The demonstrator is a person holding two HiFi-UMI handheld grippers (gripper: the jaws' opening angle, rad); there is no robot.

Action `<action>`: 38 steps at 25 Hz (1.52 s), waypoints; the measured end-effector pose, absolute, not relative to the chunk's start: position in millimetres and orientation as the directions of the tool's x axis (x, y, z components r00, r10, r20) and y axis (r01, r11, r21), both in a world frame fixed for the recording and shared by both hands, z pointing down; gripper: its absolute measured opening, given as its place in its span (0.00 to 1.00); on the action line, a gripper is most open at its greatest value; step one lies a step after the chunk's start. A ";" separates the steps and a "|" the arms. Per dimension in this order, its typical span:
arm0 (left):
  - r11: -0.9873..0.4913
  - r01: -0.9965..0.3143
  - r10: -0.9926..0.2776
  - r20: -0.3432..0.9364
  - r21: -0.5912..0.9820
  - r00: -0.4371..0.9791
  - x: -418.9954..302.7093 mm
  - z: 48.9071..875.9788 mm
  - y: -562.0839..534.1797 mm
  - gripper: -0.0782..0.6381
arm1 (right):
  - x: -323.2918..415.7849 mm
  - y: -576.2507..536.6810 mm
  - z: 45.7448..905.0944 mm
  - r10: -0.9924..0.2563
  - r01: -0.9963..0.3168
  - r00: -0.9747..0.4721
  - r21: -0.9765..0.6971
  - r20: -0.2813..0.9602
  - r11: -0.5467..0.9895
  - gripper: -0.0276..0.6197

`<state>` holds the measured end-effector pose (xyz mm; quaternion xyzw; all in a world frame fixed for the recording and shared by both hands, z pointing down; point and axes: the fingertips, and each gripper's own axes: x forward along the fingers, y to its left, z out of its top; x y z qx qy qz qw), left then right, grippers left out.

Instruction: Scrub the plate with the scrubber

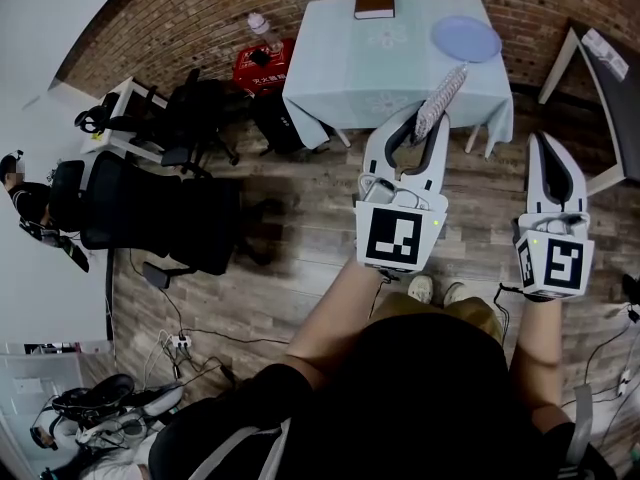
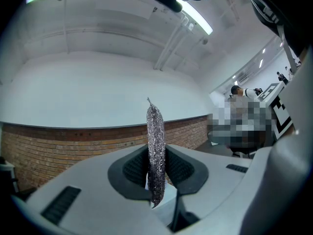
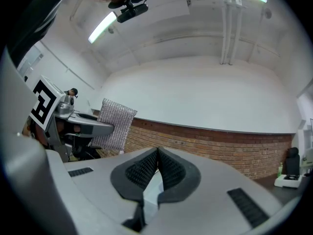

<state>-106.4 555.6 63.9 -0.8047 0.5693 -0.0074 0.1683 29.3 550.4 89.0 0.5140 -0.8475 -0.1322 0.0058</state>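
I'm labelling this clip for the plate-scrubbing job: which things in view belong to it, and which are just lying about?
For the job: scrubber, clamped in the left gripper; plate on the table; right gripper, shut and empty.
Just lying about: book on the table; red box; bottle; office chairs.

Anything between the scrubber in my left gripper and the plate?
No. In the head view only bare tablecloth shows between the scrubber and the plate.

A plate point(image 1: 466, 39) lies on the table point(image 1: 335, 68), right of a book point(image 1: 374, 1); the left gripper point(image 1: 431, 130) holds the scrubber point(image 1: 441, 98) before it.
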 end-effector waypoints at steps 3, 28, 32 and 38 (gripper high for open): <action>-0.298 -0.912 -0.916 -0.185 -0.282 0.357 -110.2 65.1 557.4 0.22 | 25.4 553.1 89.6 -0.873 -0.870 -0.470 0.237 -0.131 0.432 0.10; -0.298 -0.915 -0.907 -0.219 -0.273 0.361 -110.4 58.1 491.9 0.22 | 22.5 484.8 84.8 -0.859 -0.868 -0.483 0.222 -0.170 0.444 0.10; -0.282 -0.924 -0.913 -0.223 -0.260 0.341 -112.5 66.2 465.0 0.22 | 20.4 455.7 90.8 -0.849 -0.858 -0.501 0.225 -0.169 0.461 0.10; -0.254 -0.933 -0.934 -0.188 -0.254 0.305 -103.4 82.1 397.7 0.22 | 29.7 388.2 99.2 -0.824 -0.827 -0.548 0.240 -0.141 0.508 0.10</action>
